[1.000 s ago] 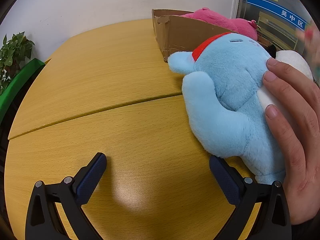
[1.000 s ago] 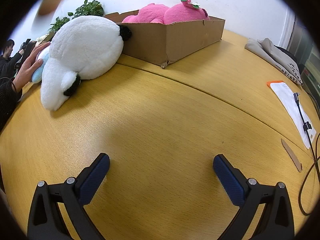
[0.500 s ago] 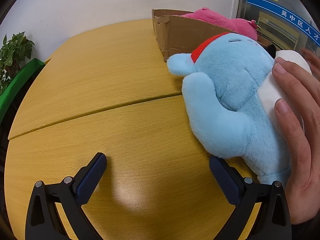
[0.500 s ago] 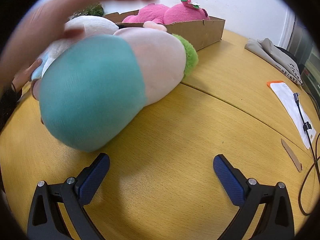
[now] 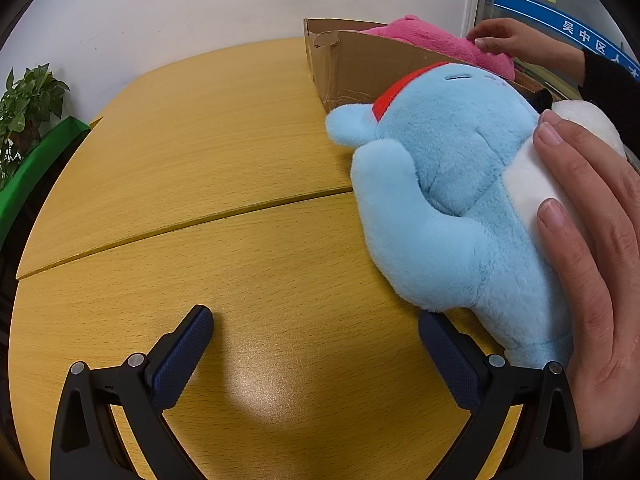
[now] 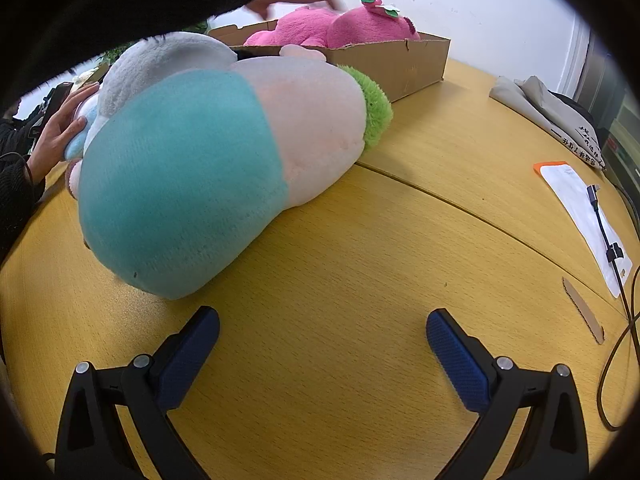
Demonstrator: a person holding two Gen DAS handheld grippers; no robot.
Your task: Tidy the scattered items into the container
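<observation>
Both claws, left [image 5: 316,344] and right [image 6: 323,342], are held apart and empty over the tabletop [image 6: 360,264]. The blue plush [image 5: 448,200], pressed by a hand [image 5: 596,264], and the teal-and-pink plush [image 6: 224,176] are laid just beside the cardboard box [image 6: 392,60]. A pink plush [image 6: 336,26] is seen inside that box.

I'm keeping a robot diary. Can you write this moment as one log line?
left gripper: open, empty | right gripper: open, empty | light blue plush toy: on table, under bare hand | pink plush toy: in cardboard box

A blue plush [image 5: 448,184] and a teal-and-pink plush [image 6: 208,176] are laid sideways on the desk [image 6: 360,264] beside the cardboard box [image 6: 400,64], where a pink plush [image 6: 336,26] is held.
</observation>
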